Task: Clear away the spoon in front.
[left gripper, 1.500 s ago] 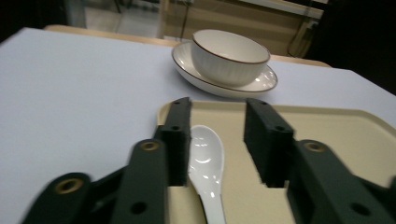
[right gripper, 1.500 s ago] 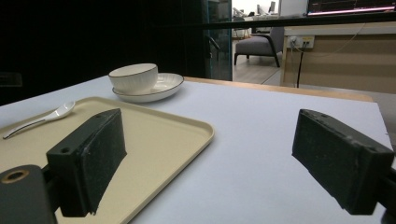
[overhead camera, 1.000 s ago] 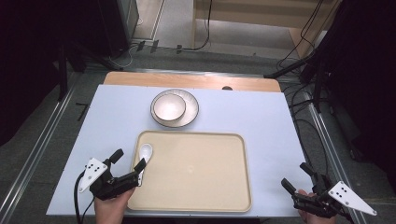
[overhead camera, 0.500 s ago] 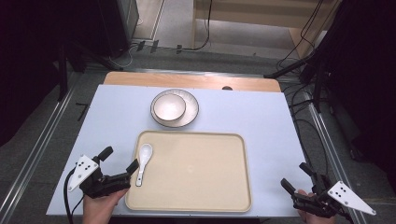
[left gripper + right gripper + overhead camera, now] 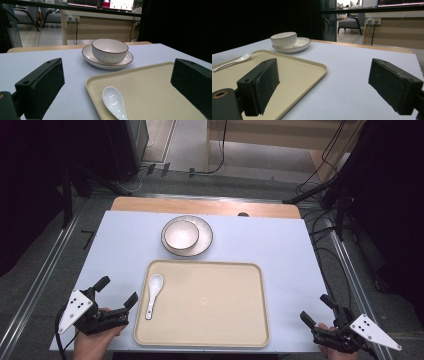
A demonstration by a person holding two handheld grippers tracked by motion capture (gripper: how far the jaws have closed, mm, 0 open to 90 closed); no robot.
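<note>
Nearest to us, at the near edge of the pale blue tabletop (image 5: 280, 245), sit the two hand-held grippers. We see the left gripper (image 5: 118, 296) at the near left corner, just beside the left rim of the tray, its black jaws spread wide with nothing between them; the person's left hand (image 5: 92, 340) wraps it from below. In the left gripper view those jaws frame the tray's corner and the spoon without touching either. The right gripper (image 5: 318, 308) rests at the near right corner, well apart from the tray, and its jaws also stand wide apart and empty, as the right gripper view confirms.

Between the grippers lies a rectangular beige plastic tray (image 5: 220, 320) with rounded corners. We find a white ceramic soup spoon (image 5: 153, 294) lying inside it, close to the left rim, bowl end pointing far and handle pointing near.

Farther off, just beyond the tray's far edge, a white ribbed bowl with a dark rim (image 5: 181, 234) sits on a matching round white plate (image 5: 205, 241).

Beyond that, a strip of bare wooden table edge (image 5: 150, 205) runs along the far side.
</note>
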